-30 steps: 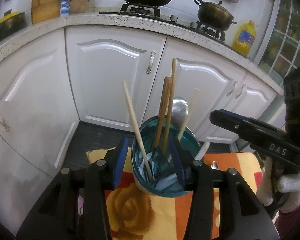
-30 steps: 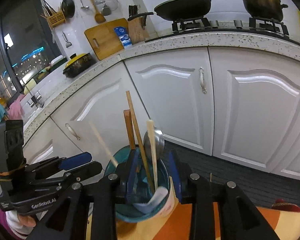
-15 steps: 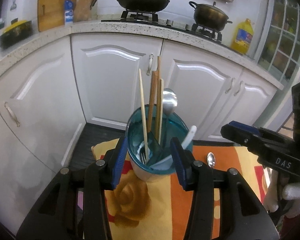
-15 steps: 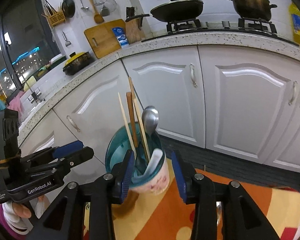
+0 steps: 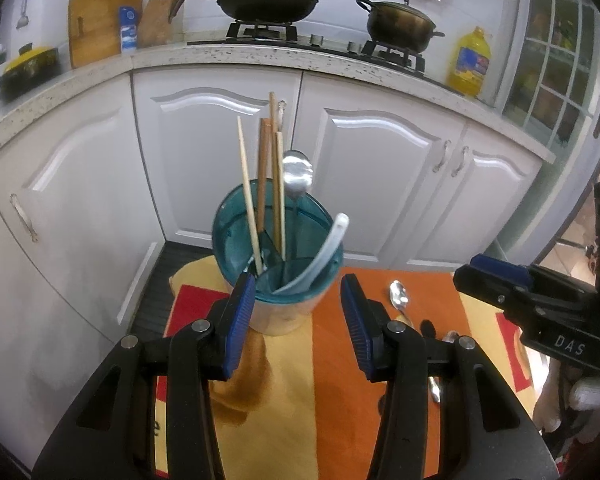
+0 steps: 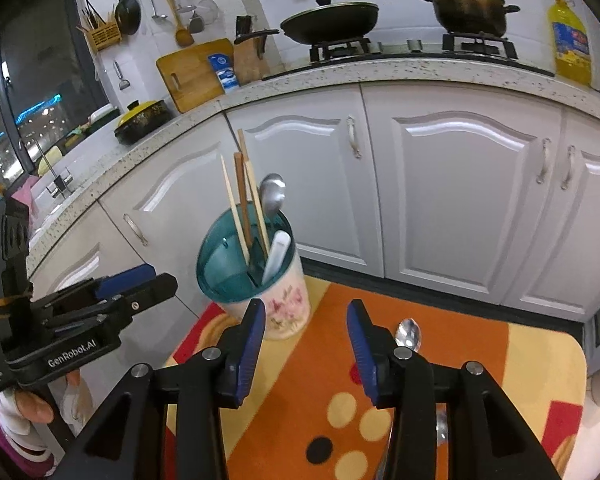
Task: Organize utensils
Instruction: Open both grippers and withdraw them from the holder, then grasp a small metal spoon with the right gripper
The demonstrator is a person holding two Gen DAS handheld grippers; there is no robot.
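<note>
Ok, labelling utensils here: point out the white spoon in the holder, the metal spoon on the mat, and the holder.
white spoon [image 5: 327,249], left wrist view, handle.
metal spoon [image 6: 408,333], right wrist view, bowl.
holder [image 6: 288,304], right wrist view, floral wall.

The right claw [image 6: 306,344] hides the handle of the metal spoon [image 6: 408,334].

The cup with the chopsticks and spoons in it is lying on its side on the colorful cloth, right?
Not quite. The cup stands upright on the colorful cloth, with the chopsticks and spoons poking up out of it. The right wrist view shows this clearly.
</note>
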